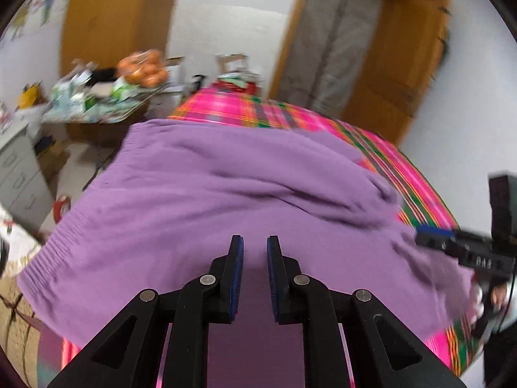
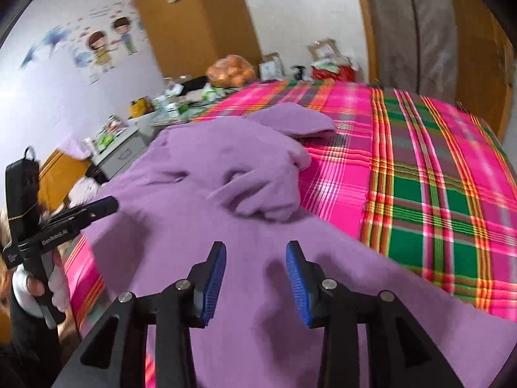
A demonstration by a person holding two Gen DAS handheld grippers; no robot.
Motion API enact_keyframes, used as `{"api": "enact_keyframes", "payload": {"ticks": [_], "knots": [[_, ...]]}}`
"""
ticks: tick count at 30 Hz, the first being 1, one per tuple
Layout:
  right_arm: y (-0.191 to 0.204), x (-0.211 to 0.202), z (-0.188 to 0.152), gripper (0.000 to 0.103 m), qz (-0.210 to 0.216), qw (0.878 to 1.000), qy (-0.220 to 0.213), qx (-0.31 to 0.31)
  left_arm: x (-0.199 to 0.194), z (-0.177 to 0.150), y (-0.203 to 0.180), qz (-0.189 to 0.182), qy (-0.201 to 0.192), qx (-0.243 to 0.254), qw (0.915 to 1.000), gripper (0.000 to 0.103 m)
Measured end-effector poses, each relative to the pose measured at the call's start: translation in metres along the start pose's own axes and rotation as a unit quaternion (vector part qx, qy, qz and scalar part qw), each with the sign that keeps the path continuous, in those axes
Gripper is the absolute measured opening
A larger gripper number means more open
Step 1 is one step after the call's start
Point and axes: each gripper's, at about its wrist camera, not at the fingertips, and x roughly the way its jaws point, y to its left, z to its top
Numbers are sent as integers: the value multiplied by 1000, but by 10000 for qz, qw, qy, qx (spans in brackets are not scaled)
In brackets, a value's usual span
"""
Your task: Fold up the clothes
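Left wrist view looks down over a soft purple knit garment [image 1: 206,200] spread across a bed covered with a bright pink, green and orange plaid sheet [image 1: 416,174], its ribbed hem running along the left edge. The left hand-held gripper [image 1: 255,258] hovers over the near part of the cloth with a narrow gap between its blue pads, grasping nothing. From the right wrist view, the right hand-held gripper [image 2: 255,271] is spread wider, also released, poised above smooth fabric near the bed's edge. Further back, part of the garment, perhaps a sleeve [image 2: 265,190], lies bunched and doubled over the body, so the piece is neither flat nor neatly folded. Both tools sitting low and close to the near edge suggests, as a judgement, that a pinch on the cloth is intended, though this layout would suit either spreading it out or a fold partly made.
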Motion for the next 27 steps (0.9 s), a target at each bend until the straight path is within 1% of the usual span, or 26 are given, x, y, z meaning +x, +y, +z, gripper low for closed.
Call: {"api": "enact_keyframes", "payload": {"ticks": [2,3,5,6,10,13,17,20,21,23,27], "knots": [[-5,9,14,39,-28,9999,-47,143,11,4,13,-12,59,-291,9996,15],[-9,12,22,39,-9,9997,-91,248,14,3,15,-47,70,-353,9993,15],[-19,16,37,39,59,9986,-198,490,19,-2,13,-135,82,-313,9994,15],[-26,22,44,39,94,9979,-188,611,23,-4,11,-184,152,-298,9993,15],[-56,55,72,39,231,9937,-23,1094,39,-7,13,-333,460,-357,9977,15],[-78,79,93,40,334,9888,101,1454,40,-7,13,-360,464,-421,9974,15],[-109,112,120,45,470,9797,266,1930,41,-7,12,-336,467,-409,9975,15],[-114,91,129,46,334,9813,-32,1895,42,-8,13,-365,462,-449,9973,15],[-114,82,132,44,278,9819,-149,1867,41,-9,14,-369,460,-455,9972,15],[-116,65,137,12,167,9826,-382,1809,40,-10,14,-388,456,-474,9971,15],[-120,30,147,11,-55,9819,-848,1691,38,-11,15,-431,450,-516,9967,15]]}}
